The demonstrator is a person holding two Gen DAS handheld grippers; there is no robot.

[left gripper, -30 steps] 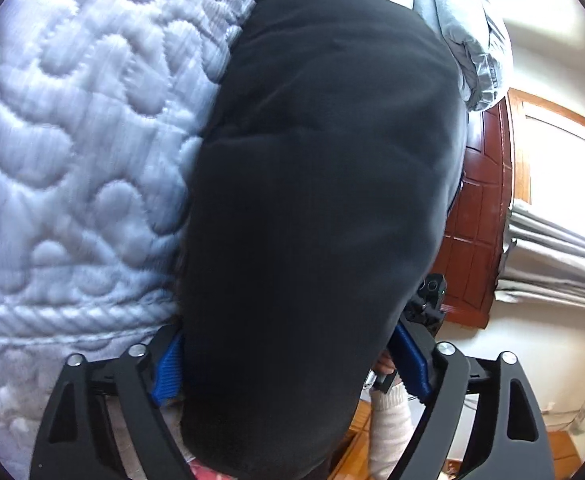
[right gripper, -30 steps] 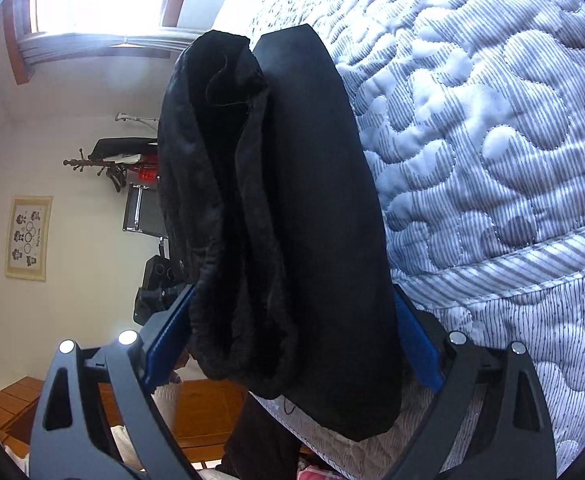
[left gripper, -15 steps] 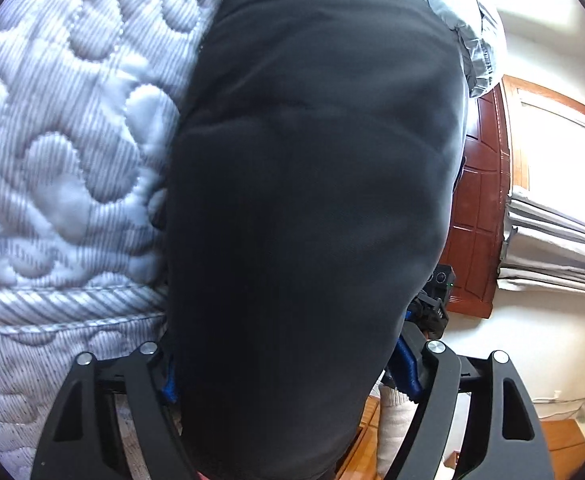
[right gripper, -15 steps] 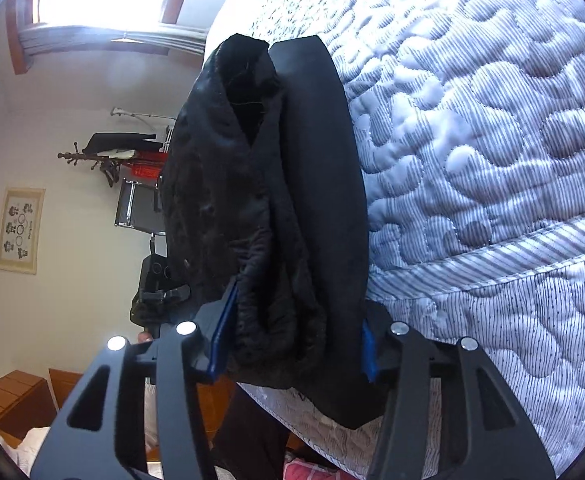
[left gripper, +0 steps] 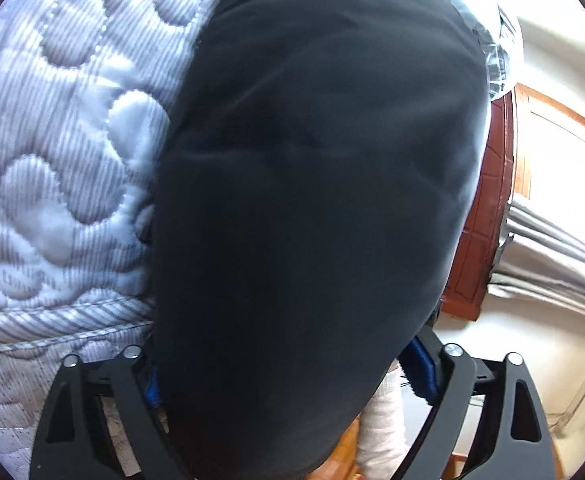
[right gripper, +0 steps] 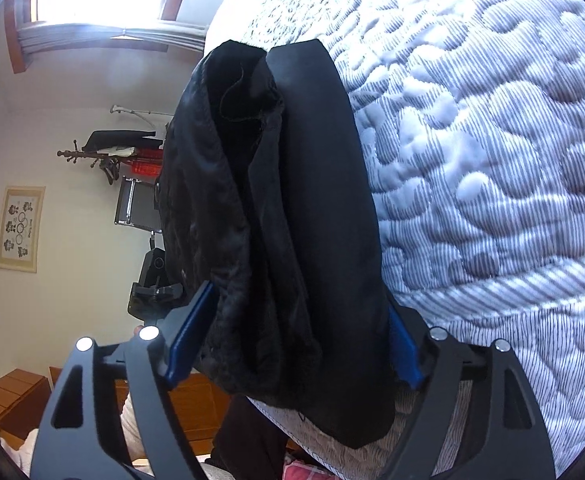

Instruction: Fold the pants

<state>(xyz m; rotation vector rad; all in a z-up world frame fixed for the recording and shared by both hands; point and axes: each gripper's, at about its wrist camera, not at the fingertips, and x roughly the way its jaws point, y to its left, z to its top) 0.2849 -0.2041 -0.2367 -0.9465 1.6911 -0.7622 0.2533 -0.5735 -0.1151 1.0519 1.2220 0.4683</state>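
The black pants [left gripper: 312, 200] lie folded at the quilted mattress [left gripper: 60, 140] edge, filling mid-frame between both tools' spreading jaws. The left gripper [left gripper: 288, 376] view shows only smooth cloth; the right gripper [right gripper: 288, 344] view reveals stacked layers and fuzzy lining, plus a framed picture [right gripper: 20, 228] left.

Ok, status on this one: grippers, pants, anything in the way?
Left gripper and right gripper both opening, folded black fabric pants between each pair of jaws. Pants lie on quilted striped mattress. Nothing in the way.
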